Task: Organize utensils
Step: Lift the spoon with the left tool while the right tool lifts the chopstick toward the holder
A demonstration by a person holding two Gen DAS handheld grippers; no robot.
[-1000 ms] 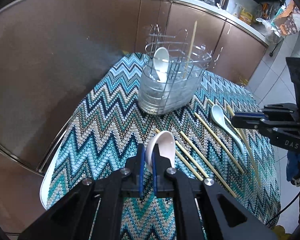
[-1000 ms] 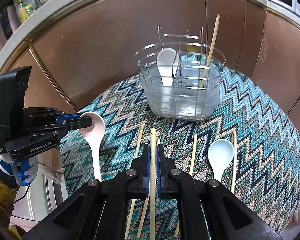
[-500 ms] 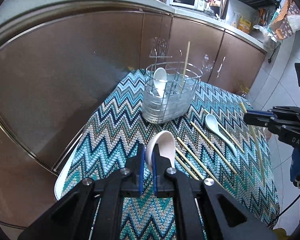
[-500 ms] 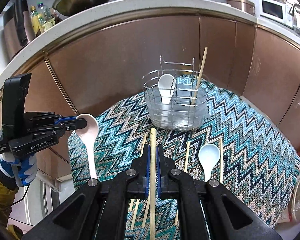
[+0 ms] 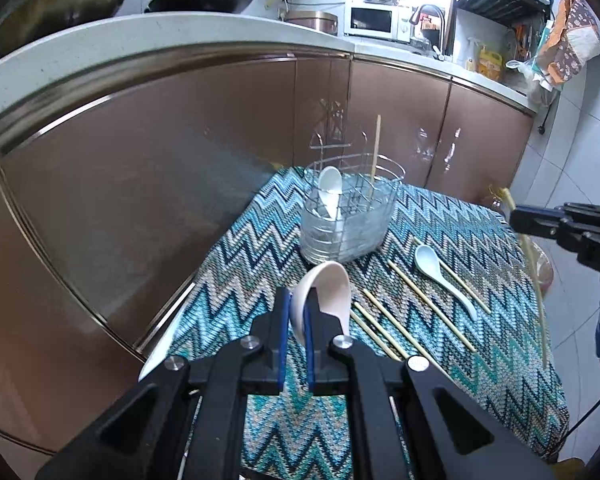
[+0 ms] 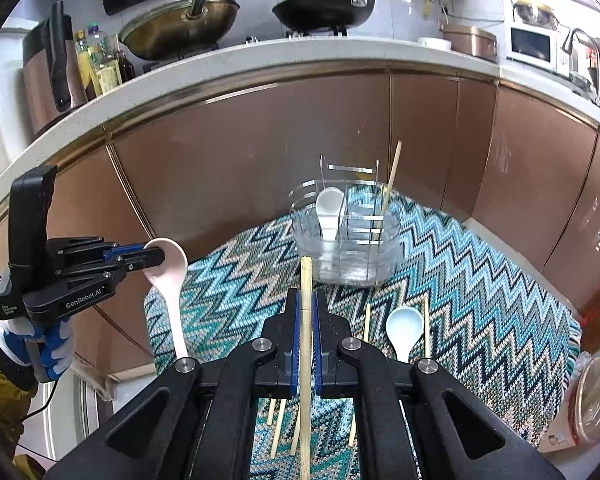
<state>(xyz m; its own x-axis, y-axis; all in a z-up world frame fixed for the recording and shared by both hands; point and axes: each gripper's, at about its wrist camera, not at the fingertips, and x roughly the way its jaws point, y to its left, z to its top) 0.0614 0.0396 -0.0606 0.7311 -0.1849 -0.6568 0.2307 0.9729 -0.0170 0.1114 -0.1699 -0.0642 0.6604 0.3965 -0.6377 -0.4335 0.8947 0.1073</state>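
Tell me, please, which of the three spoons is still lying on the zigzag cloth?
The pale blue spoon, lying among the loose chopsticks in front of the wire caddy. The pinkish spoon is gripped in the left gripper, and the white spoon stands in the caddy.

Both wrist views ride above their own fingers, angled down over the zigzag cloth. They share the wire caddy near twelve o'clock; each sees the other gripper sideways.

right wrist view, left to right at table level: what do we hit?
left gripper → pinkish spoon it holds → held chopstick in right gripper → pale blue spoon on the cloth.
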